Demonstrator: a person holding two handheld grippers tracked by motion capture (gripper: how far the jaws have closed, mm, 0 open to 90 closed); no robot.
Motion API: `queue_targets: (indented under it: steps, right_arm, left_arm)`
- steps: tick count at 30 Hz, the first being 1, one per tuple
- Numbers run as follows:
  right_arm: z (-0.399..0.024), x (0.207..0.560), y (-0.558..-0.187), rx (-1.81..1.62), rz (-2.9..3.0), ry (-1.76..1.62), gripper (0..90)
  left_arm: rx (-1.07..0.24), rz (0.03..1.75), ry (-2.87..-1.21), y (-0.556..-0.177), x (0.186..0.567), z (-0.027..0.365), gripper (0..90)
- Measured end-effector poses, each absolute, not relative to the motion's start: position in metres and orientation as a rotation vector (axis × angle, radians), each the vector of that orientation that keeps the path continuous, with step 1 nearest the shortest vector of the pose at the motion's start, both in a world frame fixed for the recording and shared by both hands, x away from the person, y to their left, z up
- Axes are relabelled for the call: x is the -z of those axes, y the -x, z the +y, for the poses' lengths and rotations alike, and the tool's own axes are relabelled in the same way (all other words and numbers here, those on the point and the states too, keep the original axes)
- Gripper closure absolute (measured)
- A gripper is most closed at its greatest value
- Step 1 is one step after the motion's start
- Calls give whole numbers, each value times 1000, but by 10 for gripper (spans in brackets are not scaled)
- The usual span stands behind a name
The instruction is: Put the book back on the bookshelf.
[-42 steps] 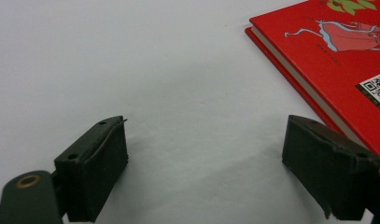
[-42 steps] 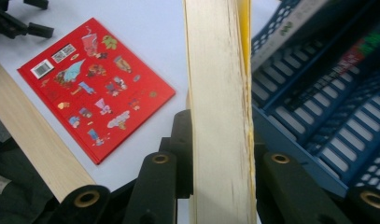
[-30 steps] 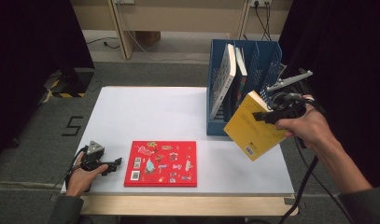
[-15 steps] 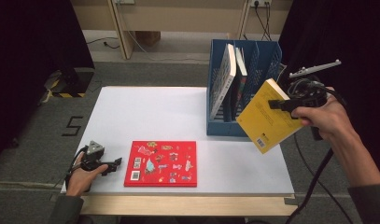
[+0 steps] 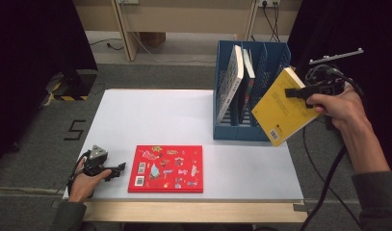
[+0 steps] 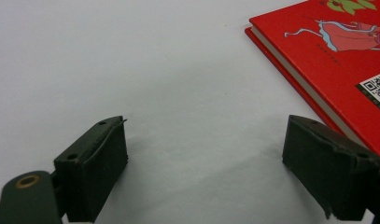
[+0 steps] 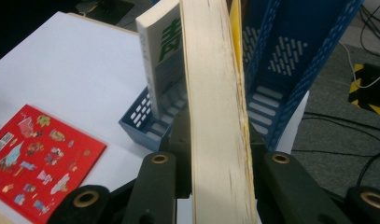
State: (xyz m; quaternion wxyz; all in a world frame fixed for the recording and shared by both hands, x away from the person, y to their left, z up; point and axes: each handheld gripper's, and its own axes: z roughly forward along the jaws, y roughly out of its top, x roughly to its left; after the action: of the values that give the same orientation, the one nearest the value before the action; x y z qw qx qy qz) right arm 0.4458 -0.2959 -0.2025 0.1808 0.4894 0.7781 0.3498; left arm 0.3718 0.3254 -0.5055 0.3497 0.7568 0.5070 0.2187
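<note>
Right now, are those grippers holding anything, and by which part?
The right gripper clamps the yellow paperback book at its upper page edge. The left gripper holds nothing.

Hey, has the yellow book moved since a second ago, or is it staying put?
Yes. The yellow book, clamped in the right gripper, has moved up and to the right, away from the table and closer to the top of the blue file rack.

Lab-style recording setup — white table [image 5: 150,120], black curtains [image 5: 34,57], hazard-taped floor gear [image 5: 63,89], wall sockets [image 5: 267,3].
</note>
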Motion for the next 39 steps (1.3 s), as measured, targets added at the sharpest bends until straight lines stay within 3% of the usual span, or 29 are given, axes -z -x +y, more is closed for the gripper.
queue_targets:
  steps: [13,39]
  right_arm:
    - [-297,198,-484,-988,2094,-1466,746]
    - [-253,205,-559,-988,1958,-1618,736]
  left_arm:
    - [-566,1314,-1960,-372,506,325,129]
    - [-569,1314,-1961,-372,506,325,129]
